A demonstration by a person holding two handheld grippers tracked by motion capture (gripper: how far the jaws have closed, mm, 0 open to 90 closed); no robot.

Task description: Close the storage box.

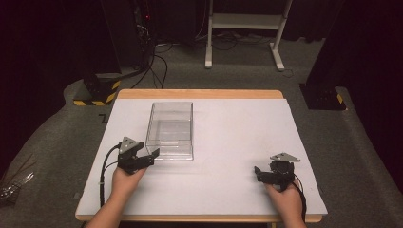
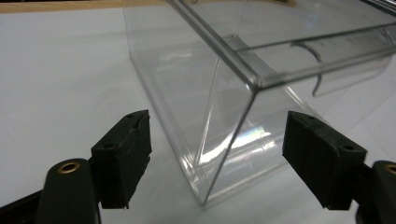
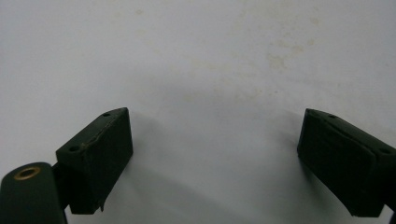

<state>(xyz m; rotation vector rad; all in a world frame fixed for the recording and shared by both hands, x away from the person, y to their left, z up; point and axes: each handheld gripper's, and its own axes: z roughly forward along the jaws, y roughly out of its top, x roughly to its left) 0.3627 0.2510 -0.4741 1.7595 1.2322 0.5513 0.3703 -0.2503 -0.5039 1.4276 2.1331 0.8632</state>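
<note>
Box [image 1: 169, 130] on table [image 1: 237, 128], left of centre, toward far edge.

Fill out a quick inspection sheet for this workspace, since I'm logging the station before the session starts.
Surface: white table top with a wooden edge; faint stains in the right gripper view.
Job's things: clear plastic box, open-topped, apparently empty, standing on the left half of the table.
Clutter: nothing seen on the table.
Grippers: left gripper open, jaws either side of the box's near corner, not touching; right gripper open over bare table.
Cables: one black cable trails from the left gripper; loose cables on the floor.
Surroundings: grey carpet, white frame legs, dark curtains.
</note>
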